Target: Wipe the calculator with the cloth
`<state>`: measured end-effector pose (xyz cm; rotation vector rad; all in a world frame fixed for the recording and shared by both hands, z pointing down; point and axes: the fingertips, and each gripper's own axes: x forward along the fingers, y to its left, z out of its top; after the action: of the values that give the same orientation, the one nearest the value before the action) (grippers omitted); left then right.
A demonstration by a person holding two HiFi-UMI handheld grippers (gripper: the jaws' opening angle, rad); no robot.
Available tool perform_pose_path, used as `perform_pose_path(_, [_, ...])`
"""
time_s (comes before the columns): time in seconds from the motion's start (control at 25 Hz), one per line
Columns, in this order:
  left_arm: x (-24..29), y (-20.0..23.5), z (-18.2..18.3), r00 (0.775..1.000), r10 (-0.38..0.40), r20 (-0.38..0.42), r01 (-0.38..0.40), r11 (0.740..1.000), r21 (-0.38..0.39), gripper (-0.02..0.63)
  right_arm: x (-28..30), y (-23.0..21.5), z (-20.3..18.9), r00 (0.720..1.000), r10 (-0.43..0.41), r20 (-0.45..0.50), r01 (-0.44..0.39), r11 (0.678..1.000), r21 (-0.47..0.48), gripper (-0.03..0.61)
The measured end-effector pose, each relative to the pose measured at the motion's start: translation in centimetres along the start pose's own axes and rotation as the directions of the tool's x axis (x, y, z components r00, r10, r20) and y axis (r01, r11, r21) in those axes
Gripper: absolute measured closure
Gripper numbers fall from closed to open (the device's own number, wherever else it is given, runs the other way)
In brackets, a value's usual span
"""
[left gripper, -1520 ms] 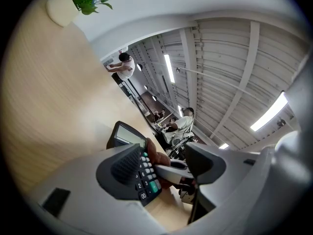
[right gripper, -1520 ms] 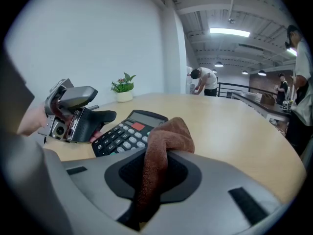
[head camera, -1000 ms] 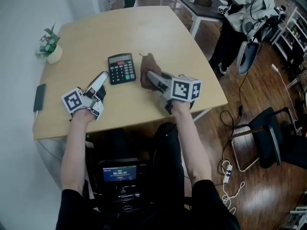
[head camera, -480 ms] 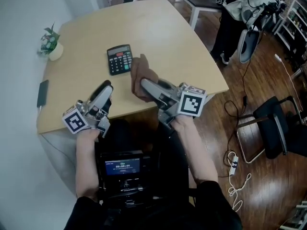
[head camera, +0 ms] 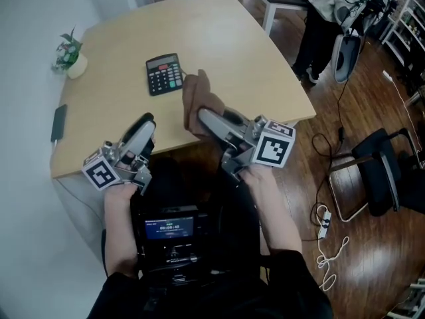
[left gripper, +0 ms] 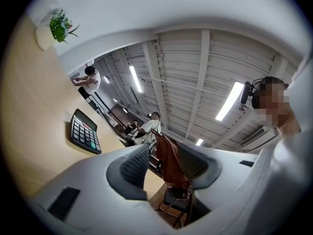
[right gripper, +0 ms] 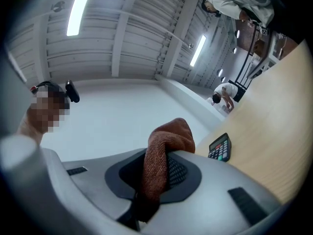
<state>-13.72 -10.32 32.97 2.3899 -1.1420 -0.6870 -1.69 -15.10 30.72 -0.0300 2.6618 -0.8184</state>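
Note:
The black calculator lies flat on the wooden table, also visible in the left gripper view and the right gripper view. My right gripper is shut on the brown cloth, which bulges up out of its jaws above the table's near edge, short of the calculator. My left gripper hovers at the near edge, left of the cloth, its jaws closing with nothing between them. A brown shape shows through its gap, beyond the jaws.
A small potted plant stands at the table's far left and a dark phone lies by the left edge. A person stands beyond the right corner. A black chair and cables are on the floor at right.
Both grippers have drawn back from the calculator toward the table's near edge. The right one has lifted the cloth off the table. The left jaws have narrowed.

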Motion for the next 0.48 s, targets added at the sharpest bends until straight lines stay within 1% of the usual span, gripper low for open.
perform_pose_path(0.16, [0.2, -0.4, -0.6, 1.0, 0.001, -0.014, -0.001, 1.0, -0.001, 0.43, -0.5, 0.9, -0.2, 0.999, 0.045, 0.019, -0.045, 0.999, 0.02, 0.525])
perform_pose_path(0.28, [0.5, -0.7, -0.8, 1.0, -0.002, -0.019, 0.002, 1.0, 0.001, 0.437, -1.2, 0.7, 0.2, 0.999, 0.02, 0.025, -0.02, 1.0, -0.002, 0.525])
perform_pose_path(0.48, [1.1, -1.3, -1.0, 1.0, -0.02, -0.023, 0.02, 1.0, -0.001, 0.445, -1.8, 0.7, 0.9, 0.999, 0.003, 0.032, -0.002, 0.999, -0.032, 0.525])
